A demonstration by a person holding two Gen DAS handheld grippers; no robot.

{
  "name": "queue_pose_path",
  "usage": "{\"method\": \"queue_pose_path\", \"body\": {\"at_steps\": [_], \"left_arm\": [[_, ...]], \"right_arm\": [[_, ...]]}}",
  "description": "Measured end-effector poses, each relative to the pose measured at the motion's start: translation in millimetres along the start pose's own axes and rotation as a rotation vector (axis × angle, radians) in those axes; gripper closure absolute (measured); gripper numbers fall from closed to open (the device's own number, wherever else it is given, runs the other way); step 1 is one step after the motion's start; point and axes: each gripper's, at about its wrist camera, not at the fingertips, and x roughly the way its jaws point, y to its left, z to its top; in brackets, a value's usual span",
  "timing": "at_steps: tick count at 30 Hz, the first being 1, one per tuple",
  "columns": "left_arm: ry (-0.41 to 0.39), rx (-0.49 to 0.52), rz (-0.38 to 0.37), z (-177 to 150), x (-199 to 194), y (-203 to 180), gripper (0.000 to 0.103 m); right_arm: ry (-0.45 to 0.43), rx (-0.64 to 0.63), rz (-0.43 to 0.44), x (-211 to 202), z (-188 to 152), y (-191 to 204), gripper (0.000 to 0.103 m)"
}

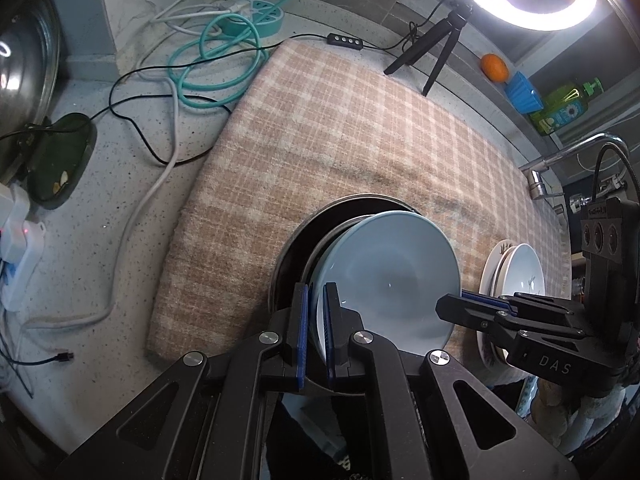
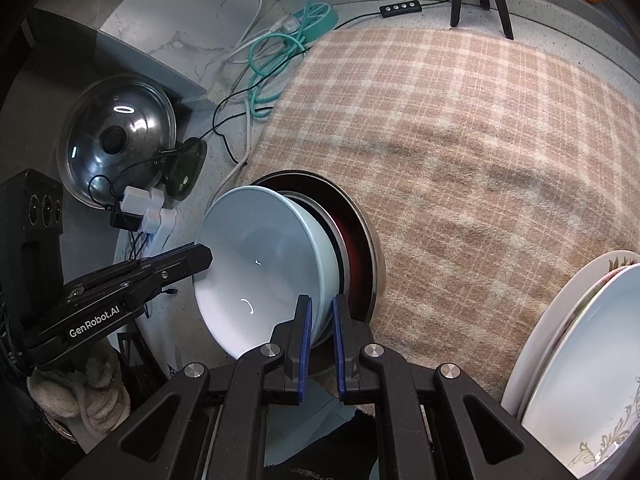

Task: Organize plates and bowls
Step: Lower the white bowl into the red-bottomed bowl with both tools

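Both grippers, left and right, pinch opposite rims of the pale-blue bowl, nested in a metal bowl.

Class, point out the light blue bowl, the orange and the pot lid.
light blue bowl (image 1: pixel 396 276), left wrist view, inner surface.
orange (image 1: pixel 495 67), left wrist view, its middle.
pot lid (image 2: pixel 120 140), right wrist view, beside its knob.

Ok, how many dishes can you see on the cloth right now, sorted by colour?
Pale blue bowl, gripped at its rim by both the left gripper and the right gripper: 1
Dark metal-rimmed dishes under the blue bowl: at least 2, the rims overlap
White plates with a floral print: 2, stacked beside it
Total: at least 5
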Motion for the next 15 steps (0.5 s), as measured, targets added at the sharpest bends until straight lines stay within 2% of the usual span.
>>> {"method": "queue_pose_path", "body": {"at_steps": [15], "left_arm": [[0.011, 0.0, 0.012, 3.2, 5.1, -0.1, 0.097]], "right_arm": [[0.017, -0.019, -0.007, 8.1, 2.9, -1.5, 0.091]]}}
